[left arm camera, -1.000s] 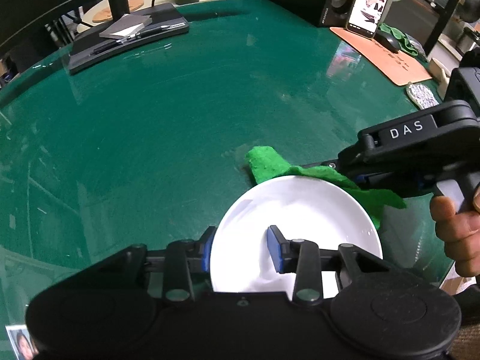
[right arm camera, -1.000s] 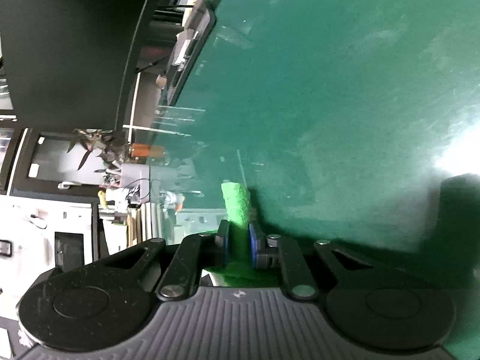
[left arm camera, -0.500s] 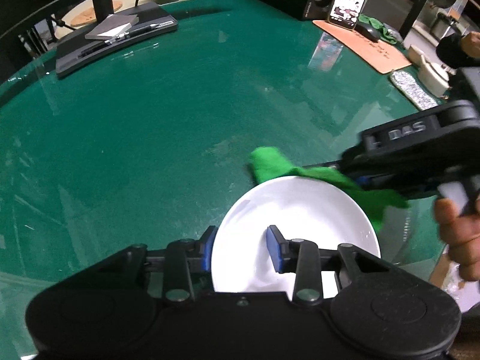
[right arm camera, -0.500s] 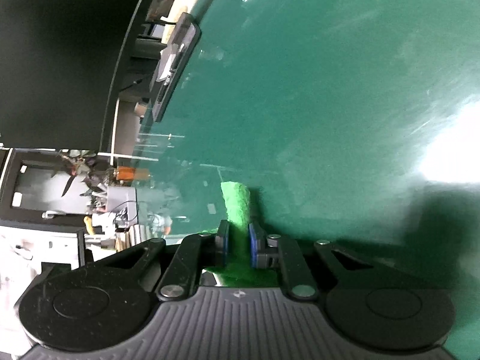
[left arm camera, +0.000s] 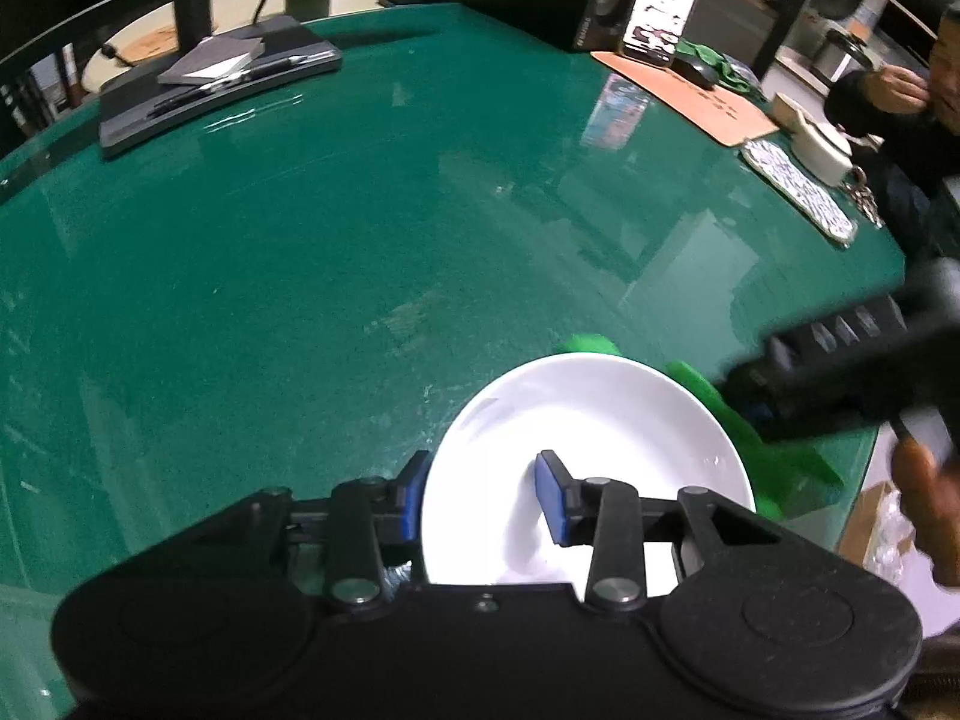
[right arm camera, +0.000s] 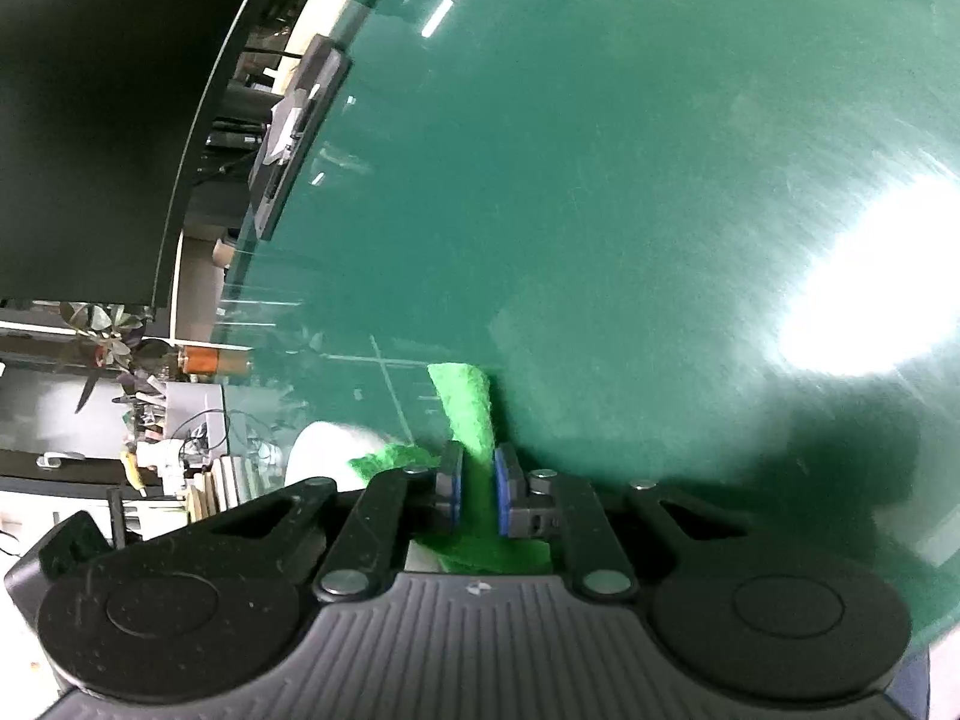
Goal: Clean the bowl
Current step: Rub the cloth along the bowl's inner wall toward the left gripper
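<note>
My left gripper (left arm camera: 483,495) pinches the near rim of the white bowl (left arm camera: 591,438), one pad outside, one inside, the bowl over the green table (left arm camera: 360,240). My right gripper (right arm camera: 477,495) is clamped on a green cloth (right arm camera: 468,408), which trails past the bowl's far-right rim. Bowl's hollow lies left of the cloth; right hand is nearer, likely swings inward to wipe.

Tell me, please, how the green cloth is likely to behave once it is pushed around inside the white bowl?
The green fleecy cloth probably flops: it droops past the right tongs. It looks light, so it should drag easily over the glossy white bowl.
</note>
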A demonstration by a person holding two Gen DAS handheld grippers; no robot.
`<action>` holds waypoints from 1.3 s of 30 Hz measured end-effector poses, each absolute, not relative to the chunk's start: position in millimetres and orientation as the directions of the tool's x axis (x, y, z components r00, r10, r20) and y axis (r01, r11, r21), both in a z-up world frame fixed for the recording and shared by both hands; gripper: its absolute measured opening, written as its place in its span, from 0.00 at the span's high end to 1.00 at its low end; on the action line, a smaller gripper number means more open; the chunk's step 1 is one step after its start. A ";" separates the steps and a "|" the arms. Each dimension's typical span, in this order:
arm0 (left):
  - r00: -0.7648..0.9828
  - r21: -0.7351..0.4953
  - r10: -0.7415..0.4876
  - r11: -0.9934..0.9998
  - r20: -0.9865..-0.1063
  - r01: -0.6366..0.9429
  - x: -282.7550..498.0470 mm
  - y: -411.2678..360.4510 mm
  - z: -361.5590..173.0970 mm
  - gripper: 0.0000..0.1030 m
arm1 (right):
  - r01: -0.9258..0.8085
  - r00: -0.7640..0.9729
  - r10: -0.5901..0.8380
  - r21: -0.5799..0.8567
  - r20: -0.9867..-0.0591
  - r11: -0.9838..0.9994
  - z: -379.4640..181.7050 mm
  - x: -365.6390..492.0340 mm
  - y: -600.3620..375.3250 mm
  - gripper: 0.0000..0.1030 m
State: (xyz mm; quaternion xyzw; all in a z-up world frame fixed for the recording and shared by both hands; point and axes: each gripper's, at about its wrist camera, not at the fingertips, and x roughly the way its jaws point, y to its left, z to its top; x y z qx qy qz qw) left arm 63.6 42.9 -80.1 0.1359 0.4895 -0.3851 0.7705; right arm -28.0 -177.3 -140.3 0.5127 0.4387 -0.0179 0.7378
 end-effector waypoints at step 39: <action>0.311 -0.073 -0.377 0.730 -0.873 0.680 53.2 46.7 -78.9 0.54 | 0.439 0.539 0.548 0.768 -0.640 0.466 -144.0 -20.9 -181.8 0.87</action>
